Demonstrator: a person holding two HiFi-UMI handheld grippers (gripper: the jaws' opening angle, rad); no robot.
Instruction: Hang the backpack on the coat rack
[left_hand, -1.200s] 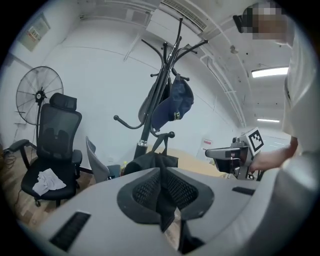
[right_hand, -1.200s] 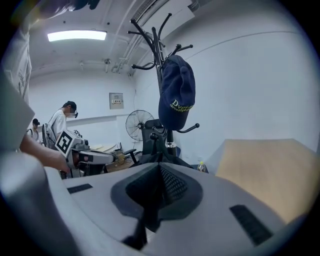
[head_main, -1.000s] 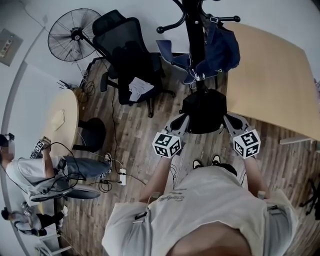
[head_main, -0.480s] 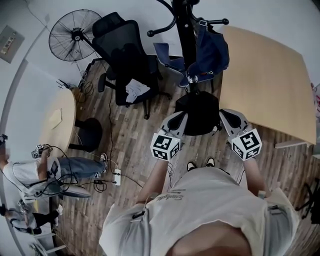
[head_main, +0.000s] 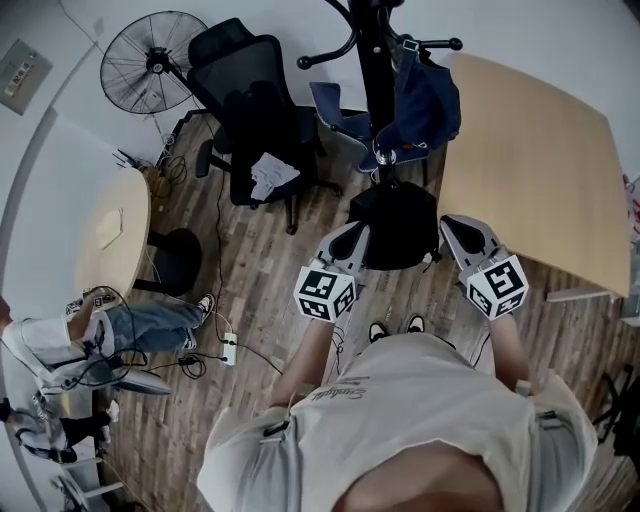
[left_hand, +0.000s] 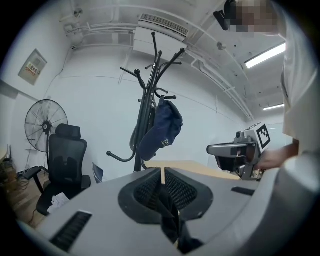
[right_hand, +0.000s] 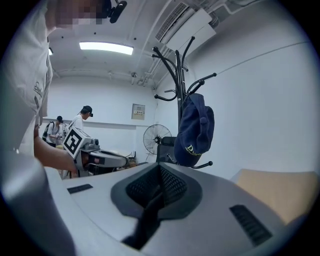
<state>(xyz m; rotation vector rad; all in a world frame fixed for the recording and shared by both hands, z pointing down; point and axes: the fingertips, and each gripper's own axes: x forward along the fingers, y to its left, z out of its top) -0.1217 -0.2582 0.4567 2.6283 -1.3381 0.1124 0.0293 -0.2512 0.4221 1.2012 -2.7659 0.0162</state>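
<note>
A black backpack (head_main: 399, 224) hangs between my two grippers, low in front of the coat rack (head_main: 378, 62). My left gripper (head_main: 346, 246) is at its left side and my right gripper (head_main: 456, 238) at its right. In the left gripper view the jaws (left_hand: 163, 172) are shut on a black strap (left_hand: 169, 217). The right gripper (right_hand: 160, 170) also pinches a black strap (right_hand: 149, 215). The black rack (left_hand: 150, 100) (right_hand: 179, 85) stands just ahead, with a navy cap (head_main: 425, 100) (left_hand: 161, 130) (right_hand: 195, 130) on one hook.
A black office chair (head_main: 255, 110) and a standing fan (head_main: 150, 55) are left of the rack. A wooden table (head_main: 530, 150) fills the right side. A round table (head_main: 115, 240), a seated person (head_main: 90, 330) and a power strip (head_main: 228, 350) are at the left.
The backpack and both grippers have shifted slightly toward the rack's base. Both grips on the straps are unchanged.
</note>
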